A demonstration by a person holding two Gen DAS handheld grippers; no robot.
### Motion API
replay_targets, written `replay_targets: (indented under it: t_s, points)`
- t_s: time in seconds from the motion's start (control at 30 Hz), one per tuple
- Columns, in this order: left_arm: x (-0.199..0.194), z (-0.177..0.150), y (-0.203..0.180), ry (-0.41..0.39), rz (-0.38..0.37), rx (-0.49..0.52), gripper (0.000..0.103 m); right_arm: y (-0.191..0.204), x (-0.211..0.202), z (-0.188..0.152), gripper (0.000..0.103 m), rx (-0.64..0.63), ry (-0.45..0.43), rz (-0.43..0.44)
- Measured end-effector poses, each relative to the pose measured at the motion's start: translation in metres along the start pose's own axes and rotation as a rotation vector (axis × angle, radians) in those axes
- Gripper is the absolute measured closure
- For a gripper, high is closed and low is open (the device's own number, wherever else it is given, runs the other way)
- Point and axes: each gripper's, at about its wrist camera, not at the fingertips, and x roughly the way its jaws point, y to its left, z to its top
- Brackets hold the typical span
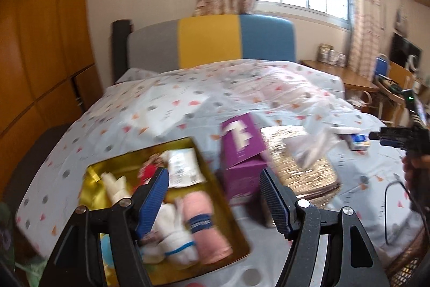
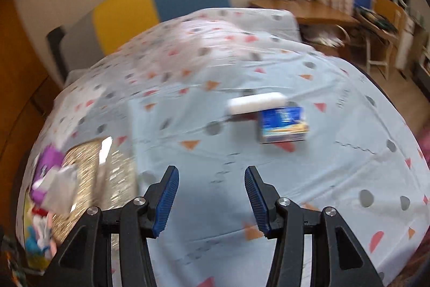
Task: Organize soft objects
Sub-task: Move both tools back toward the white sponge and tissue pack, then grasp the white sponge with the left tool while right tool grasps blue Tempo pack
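Observation:
A gold open box (image 1: 236,227) lies on the bed and holds rolled soft items: a pink roll (image 1: 207,227), a white roll (image 1: 174,236), a cream roll (image 1: 117,186), a red item (image 1: 147,170) and a white packet (image 1: 184,166). My left gripper (image 1: 215,202) is open and empty above the box's right side. My right gripper (image 2: 212,199) is open and empty over bare bedsheet. Ahead of it lie a white roll (image 2: 255,102) and a blue packet (image 2: 283,125). The right gripper's body shows at the right edge of the left wrist view (image 1: 403,136).
A purple box (image 1: 242,152) and a gold glittery lid (image 1: 301,166) lie right of the gold box, with clear plastic on the lid. The bed has a spotted sheet (image 2: 295,179) and a grey, yellow and blue headboard (image 1: 209,42). A wooden desk (image 2: 303,8) stands beyond.

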Motion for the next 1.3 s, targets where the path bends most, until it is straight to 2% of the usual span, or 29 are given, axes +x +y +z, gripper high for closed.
replay_targets:
  t_s: [0.13, 0.2, 0.33, 0.43, 0.5, 0.6, 0.83, 0.9, 1.03, 1.17, 1.23, 1.3]
  points:
    - [0.008, 0.012, -0.03, 0.002, -0.054, 0.05, 0.03, -0.064, 0.013, 0.025, 0.051, 0.142, 0.0, -0.063]
    - [0.011, 0.016, -0.042, 0.006, -0.074, 0.07, 0.03, -0.083, 0.021, 0.034, 0.051, 0.183, 0.009, -0.062]
    - [0.021, 0.023, -0.069, 0.027, -0.121, 0.11, 0.027, -0.095, 0.041, 0.047, 0.049, 0.188, 0.033, -0.048]
    - [0.028, 0.027, -0.086, 0.041, -0.151, 0.139, 0.027, -0.102, 0.066, 0.05, 0.047, 0.268, 0.095, -0.011]
    - [0.032, 0.029, -0.094, 0.051, -0.17, 0.153, 0.026, -0.1, 0.076, 0.056, 0.047, 0.237, 0.085, -0.05]
    - [0.038, 0.032, -0.106, 0.067, -0.195, 0.155, 0.023, -0.097, 0.096, 0.068, 0.045, 0.19, 0.098, -0.044]
    - [0.051, 0.04, -0.134, 0.094, -0.228, 0.194, 0.023, -0.077, 0.137, 0.094, 0.045, 0.014, 0.154, 0.02]
    - [0.055, 0.045, -0.14, 0.107, -0.249, 0.197, 0.023, -0.073, 0.141, 0.094, 0.045, -0.027, 0.202, 0.07]
    - [0.069, 0.058, -0.157, 0.147, -0.3, 0.199, 0.023, -0.062, 0.134, 0.071, 0.045, -0.189, 0.334, 0.086]
    - [0.089, 0.075, -0.182, 0.207, -0.347, 0.213, 0.023, -0.064, 0.115, 0.032, 0.045, -0.259, 0.444, 0.177]
    - [0.104, 0.083, -0.193, 0.254, -0.365, 0.198, 0.023, -0.063, 0.107, 0.015, 0.045, -0.314, 0.481, 0.189]
    - [0.118, 0.091, -0.203, 0.295, -0.382, 0.178, 0.023, -0.062, 0.094, 0.006, 0.045, -0.371, 0.456, 0.188]
